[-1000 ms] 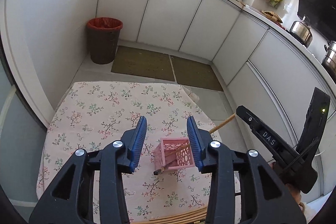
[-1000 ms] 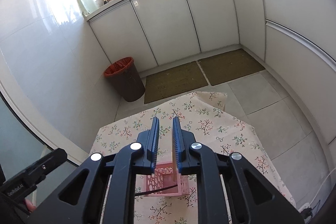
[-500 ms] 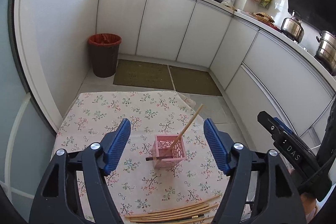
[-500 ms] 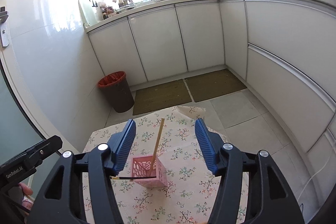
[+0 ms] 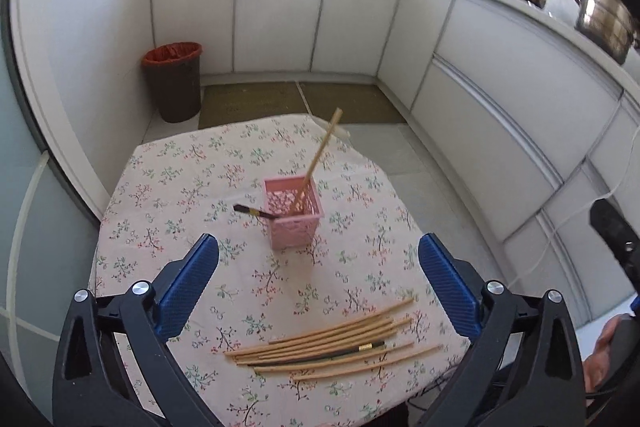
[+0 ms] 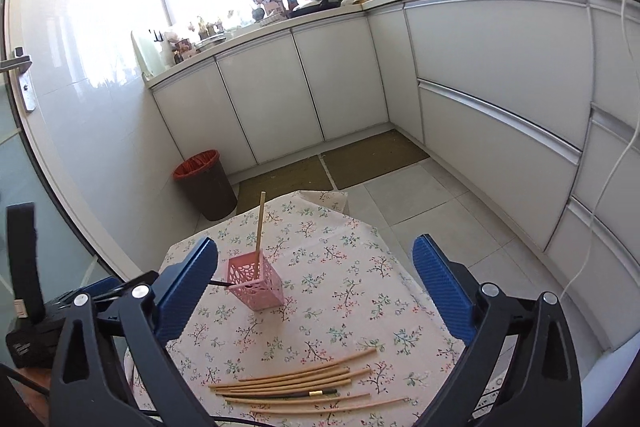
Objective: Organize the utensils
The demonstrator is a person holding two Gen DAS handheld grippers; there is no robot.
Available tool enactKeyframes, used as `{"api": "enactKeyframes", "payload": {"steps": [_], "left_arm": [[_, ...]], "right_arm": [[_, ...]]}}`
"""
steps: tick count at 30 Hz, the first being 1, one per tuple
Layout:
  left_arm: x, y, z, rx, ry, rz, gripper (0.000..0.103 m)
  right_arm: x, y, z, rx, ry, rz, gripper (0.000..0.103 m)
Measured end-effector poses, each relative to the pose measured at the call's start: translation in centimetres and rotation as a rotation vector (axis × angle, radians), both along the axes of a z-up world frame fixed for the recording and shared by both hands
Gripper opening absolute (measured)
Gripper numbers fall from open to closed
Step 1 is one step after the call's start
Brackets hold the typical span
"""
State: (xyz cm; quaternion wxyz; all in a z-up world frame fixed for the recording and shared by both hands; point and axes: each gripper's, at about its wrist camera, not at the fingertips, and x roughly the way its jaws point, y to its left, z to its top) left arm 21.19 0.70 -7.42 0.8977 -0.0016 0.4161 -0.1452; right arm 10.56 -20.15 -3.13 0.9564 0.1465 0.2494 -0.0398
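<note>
A pink holder (image 5: 294, 211) stands near the middle of a table (image 5: 168, 179) covered in floral cloth. One wooden chopstick (image 5: 318, 159) leans upright inside it, and a dark chopstick (image 5: 254, 213) pokes out over its left rim. A loose bundle of chopsticks (image 5: 336, 345) lies near the table's near edge. The left gripper (image 5: 318, 293) and right gripper (image 6: 316, 293) hover above the table, both spread wide, grasping nothing

The pink basket (image 5: 294, 213) is hiding the lower ends of the wooden chopstick (image 5: 318, 157) and black chopstick (image 5: 252, 213).
</note>
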Motion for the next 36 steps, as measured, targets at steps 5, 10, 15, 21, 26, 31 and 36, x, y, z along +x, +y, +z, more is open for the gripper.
{"api": "enactKeyframes", "payload": {"steps": [5,10,15,21,26,31,36], "left_arm": [[-0.7,-4.0,-4.1,0.147,0.104,-0.16,0.096],[-0.4,-8.9,-9.9,0.325,0.217,-0.317,0.096],[1.2,-13.2,-15.8,0.417,0.344,-0.424,0.096],[2.9,-17.9,-19.7,0.52,0.365,-0.519,0.09],[4.1,-19.6,-22.9,0.557,0.476,-0.569,0.058],[5.1,-19.9,-24.4,0.576,0.5,-0.589,0.036],[4.8,-19.9,-24.6,0.551,0.483,-0.636,0.016]], "right_arm": [[-5.7,-1.4,-1.6,0.041,0.018,0.075,0.096],[-9.0,-3.7,-5.4,0.221,0.122,0.157,0.096],[-9.0,-7.0,-12.1,0.406,0.364,0.049,0.096],[-8.9,-8.5,-16.2,0.542,0.508,-0.04,0.096],[-8.2,-9.6,-17.6,0.585,0.561,-0.089,0.096],[-7.0,-10.0,-19.2,0.64,0.608,-0.126,0.096],[-5.2,-9.8,-20.8,0.65,0.636,-0.183,0.096]]}}
